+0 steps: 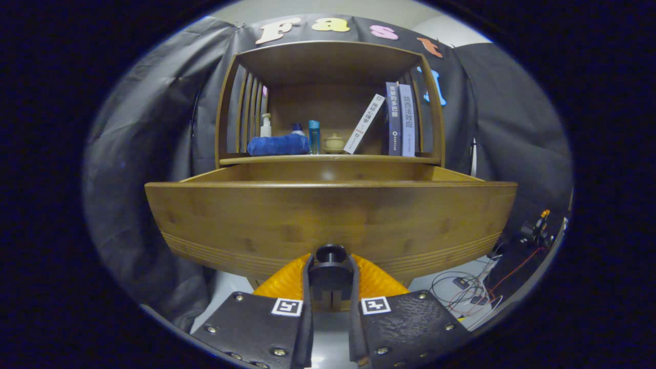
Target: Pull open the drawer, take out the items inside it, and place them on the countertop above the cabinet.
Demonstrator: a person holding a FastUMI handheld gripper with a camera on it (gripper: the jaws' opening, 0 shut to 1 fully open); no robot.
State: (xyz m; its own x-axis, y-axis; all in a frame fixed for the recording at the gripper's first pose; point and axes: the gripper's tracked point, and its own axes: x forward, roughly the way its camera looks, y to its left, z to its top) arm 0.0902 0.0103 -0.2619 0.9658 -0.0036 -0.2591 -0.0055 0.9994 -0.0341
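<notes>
A wooden drawer is pulled out of the cabinet toward me, its front panel right ahead of the fingers. Its dark round knob sits between my fingertips, and my gripper is shut on it, both fingers pressed against the knob's sides. The drawer's inside is hidden behind the front panel; just its far inner wall shows. Above it runs the countertop of the cabinet, a wooden shelf with things on it.
On the countertop lie a rolled blue towel, a white pump bottle, a blue bottle, a small lidded pot, a leaning book and two upright books. Cables trail on the floor to the right.
</notes>
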